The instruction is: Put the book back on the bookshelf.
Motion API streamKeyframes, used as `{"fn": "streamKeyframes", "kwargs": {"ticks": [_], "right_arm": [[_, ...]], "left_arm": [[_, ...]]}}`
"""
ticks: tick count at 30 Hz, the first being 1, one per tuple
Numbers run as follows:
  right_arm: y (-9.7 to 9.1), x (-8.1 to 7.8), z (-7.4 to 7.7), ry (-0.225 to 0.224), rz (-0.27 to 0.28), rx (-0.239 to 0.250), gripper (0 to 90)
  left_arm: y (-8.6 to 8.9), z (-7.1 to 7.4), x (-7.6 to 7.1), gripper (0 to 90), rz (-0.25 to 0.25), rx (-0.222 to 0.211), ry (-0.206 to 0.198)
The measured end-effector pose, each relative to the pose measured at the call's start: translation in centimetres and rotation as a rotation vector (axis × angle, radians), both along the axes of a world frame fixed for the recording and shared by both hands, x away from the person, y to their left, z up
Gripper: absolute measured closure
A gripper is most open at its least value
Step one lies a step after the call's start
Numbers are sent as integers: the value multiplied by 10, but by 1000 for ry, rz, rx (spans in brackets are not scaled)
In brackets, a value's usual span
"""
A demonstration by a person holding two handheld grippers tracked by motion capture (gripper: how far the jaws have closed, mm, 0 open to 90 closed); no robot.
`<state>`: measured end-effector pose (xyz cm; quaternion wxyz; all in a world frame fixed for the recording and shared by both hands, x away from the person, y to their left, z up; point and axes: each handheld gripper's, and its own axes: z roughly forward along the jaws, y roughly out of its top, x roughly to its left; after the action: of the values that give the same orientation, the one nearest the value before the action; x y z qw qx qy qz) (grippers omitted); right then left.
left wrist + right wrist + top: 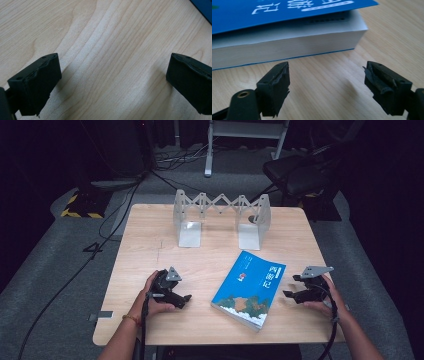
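While the blue book (250, 289) is lying flat on the wooden surface (150, 235), near the front edge and turned at an angle, the person is bringing a claw in from either side of it. The right claw (292, 286) is sitting just beside the book's right edge, pointing at it, with its jaws spread wide and nothing between them; in the right gripper view the white page block (287, 50) is facing the jaws squarely, close ahead but not touching, which suggests the hand is lining up to take that edge. The left claw (186, 299) is resting low over bare wood to the left of the book, apart from it, its jaws also standing wide and empty; in the left gripper view a sliver of blue cover (203, 10) is showing at the top right corner. An expanding metal book rack (221, 217) is standing upright at the far side of the surface, well apart from the book and with its slot unfilled, so it is probably waiting there as the place where the book is meant to go.
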<state>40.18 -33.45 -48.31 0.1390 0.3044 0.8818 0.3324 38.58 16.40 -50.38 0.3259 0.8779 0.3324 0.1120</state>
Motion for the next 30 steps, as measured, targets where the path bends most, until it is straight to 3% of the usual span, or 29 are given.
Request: {"fn": "streamKeyframes", "kwargs": {"ticks": [9,13,24,30], "right_arm": [[21,-7,0,23,60,-17,245],[26,-6,-2,33,59,-17,244],[28,-9,3,6,46,-23,238],[27,-9,11,-4,35,30,238]], "left_arm": [[1,-1,0,4,-1,-10,-14],[1,-1,0,4,0,-12,-15],[1,-1,0,3,0,-12,-15],[1,-1,0,4,2,-10,-14]]}}
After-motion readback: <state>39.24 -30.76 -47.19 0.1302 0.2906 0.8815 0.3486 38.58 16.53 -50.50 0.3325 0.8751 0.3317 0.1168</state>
